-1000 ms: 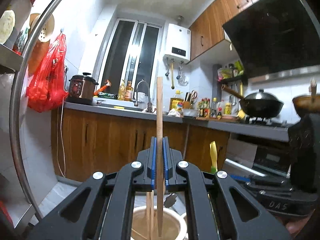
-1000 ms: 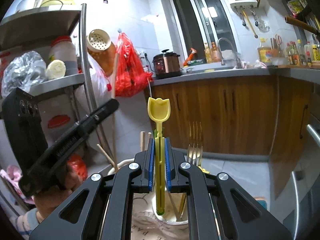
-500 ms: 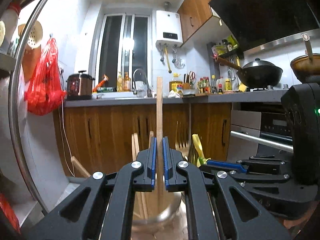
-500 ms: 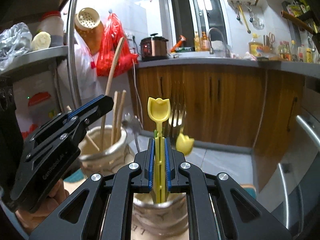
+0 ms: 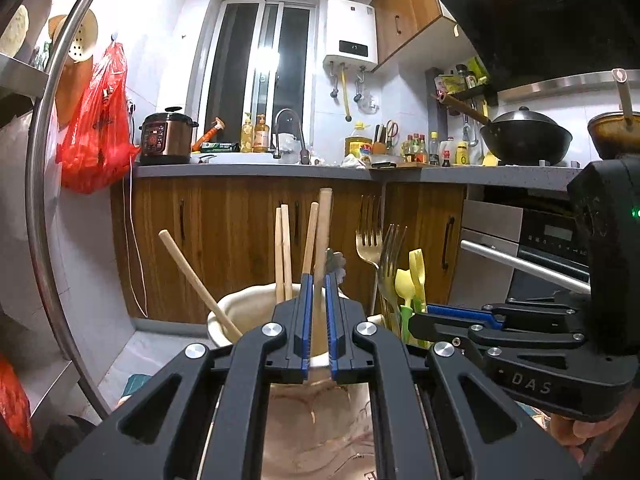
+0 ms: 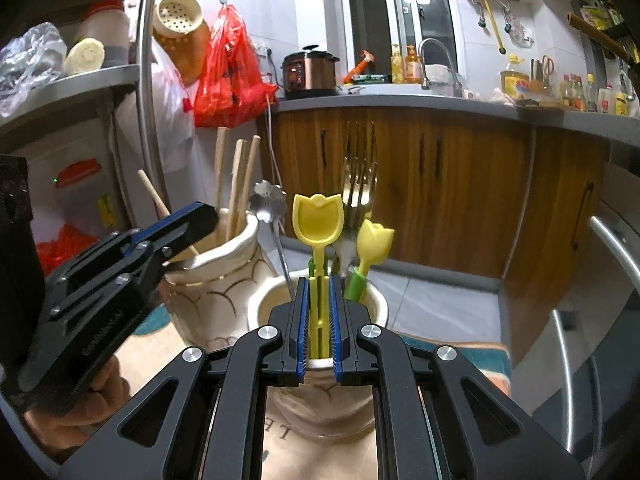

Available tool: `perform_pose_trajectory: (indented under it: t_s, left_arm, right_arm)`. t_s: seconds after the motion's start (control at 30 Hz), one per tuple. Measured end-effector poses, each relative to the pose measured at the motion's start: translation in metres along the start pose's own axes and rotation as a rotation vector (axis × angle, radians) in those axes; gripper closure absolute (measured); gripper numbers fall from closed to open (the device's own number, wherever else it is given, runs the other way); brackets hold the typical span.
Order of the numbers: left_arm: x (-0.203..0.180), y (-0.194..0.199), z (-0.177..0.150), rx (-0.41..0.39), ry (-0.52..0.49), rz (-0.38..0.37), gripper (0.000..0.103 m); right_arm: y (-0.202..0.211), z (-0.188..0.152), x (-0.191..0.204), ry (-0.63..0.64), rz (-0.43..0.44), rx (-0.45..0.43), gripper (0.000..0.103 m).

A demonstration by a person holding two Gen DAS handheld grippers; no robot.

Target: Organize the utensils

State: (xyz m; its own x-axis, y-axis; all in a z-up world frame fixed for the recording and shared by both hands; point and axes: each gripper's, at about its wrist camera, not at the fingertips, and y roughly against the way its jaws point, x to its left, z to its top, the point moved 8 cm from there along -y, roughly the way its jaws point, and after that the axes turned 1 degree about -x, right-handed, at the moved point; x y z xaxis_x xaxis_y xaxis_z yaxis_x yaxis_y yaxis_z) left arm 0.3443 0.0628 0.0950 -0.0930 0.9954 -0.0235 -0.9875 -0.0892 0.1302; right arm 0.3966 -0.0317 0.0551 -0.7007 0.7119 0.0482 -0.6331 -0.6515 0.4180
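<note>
Left gripper (image 5: pixel 318 320): jaws narrow, a small gap on each side of the chopstick (image 5: pixel 322 240) standing between the blue pads; whether the pads touch it cannot be told. It sits over the left jar (image 5: pixel 240 312).
Chopstick: upright, lower end down inside the left jar, top above the other sticks.
Left jar: cream ceramic, holding several more wooden chopsticks (image 5: pixel 282 252), one leaning far left, and a metal flower-headed spoon (image 6: pixel 269 202).
Right gripper (image 6: pixel 319 318): jaws narrow around the stem of the yellow spoon (image 6: pixel 318 220), with thin gaps at the pads; grip cannot be told. It hangs over the right jar (image 6: pixel 376 304).
Yellow spoon: upright, tulip-shaped bowl on top, stem running down into the right jar.
Right jar: cream, just beside the left jar, also holding two gold forks (image 6: pixel 360 176) and a second yellow tulip spoon (image 6: pixel 374 242) with a green stem.
Table: both jars stand on a tan mat (image 6: pixel 280 432) with printed letters.
Background: wood cabinets (image 6: pixel 440 184), a red bag (image 6: pixel 228 68) on the wall, a cooker (image 6: pixel 308 72) by the sink.
</note>
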Motion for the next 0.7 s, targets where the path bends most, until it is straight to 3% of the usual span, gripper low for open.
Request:
perform_pose_trajectory:
  t_s: [0.23,0.3,0.37,0.47,0.5,0.6,0.7]
  left_arm:
    - [0.002,0.004,0.003,-0.006,-0.015,0.015,0.095]
    - [0.002,0.005,0.005,-0.008,-0.015,0.013,0.094]
    - [0.0,0.008,0.007,-0.016,-0.016,0.015,0.083]
    - [-0.001,0.015,0.011,-0.022,-0.018,0.012,0.059]
    - [-0.001,0.017,0.013,-0.019,-0.019,0.011,0.05]
    - [-0.003,0.027,0.017,-0.026,-0.026,0.0,0.041]
    - [-0.003,0.041,0.02,-0.043,-0.031,-0.007,0.023]
  right_arm:
    - [-0.003,-0.003,-0.006,-0.011,-0.009,0.022,0.092]
    - [-0.003,-0.003,-0.006,-0.01,-0.007,0.022,0.087]
    - [-0.001,-0.002,-0.006,-0.011,-0.006,0.014,0.086]
    - [0.003,0.0,-0.006,-0.012,-0.003,0.001,0.081]
    - [0.004,0.0,-0.006,-0.011,-0.004,-0.003,0.076]
    - [0.013,0.002,-0.007,-0.008,-0.014,-0.032,0.065]
    - [0.022,0.001,-0.011,-0.011,-0.027,-0.053,0.052]
